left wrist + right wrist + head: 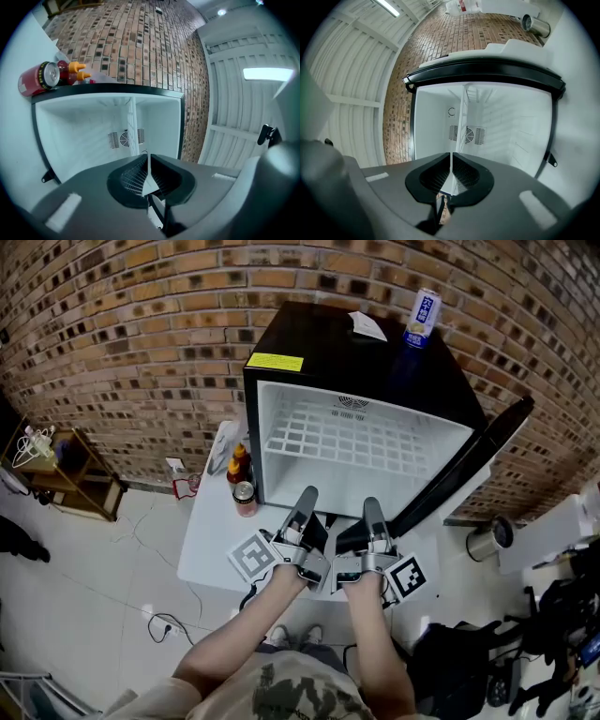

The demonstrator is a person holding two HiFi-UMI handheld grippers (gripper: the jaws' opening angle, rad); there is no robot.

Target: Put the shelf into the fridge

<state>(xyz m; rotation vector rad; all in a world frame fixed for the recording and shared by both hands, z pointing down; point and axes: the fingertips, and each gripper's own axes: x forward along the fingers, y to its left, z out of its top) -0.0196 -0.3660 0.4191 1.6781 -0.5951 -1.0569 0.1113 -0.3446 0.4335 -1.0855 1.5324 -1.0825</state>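
Note:
A small black fridge point(309, 348) stands open on a white table point(208, 542). The white wire shelf point(349, 442) lies level inside it, about halfway up. Seen edge-on from the rolled gripper cameras, the shelf point(133, 126) is a thin white line running back to the rear vent, and so is the shelf point(464, 119) in the right gripper view. My left gripper point(307, 496) and right gripper point(369, 505) hover side by side just outside the fridge mouth, short of the shelf's front edge. The left gripper point(148, 161) and right gripper point(452, 161) are shut with nothing between the jaws.
The fridge door point(469, 470) swings out to the right. A blue-white can point(424, 317) and a paper point(367, 326) sit on the fridge top. A red can point(245, 498) and sauce bottle point(238, 463) stand left of the fridge. A metal canister point(487, 538) lies at right.

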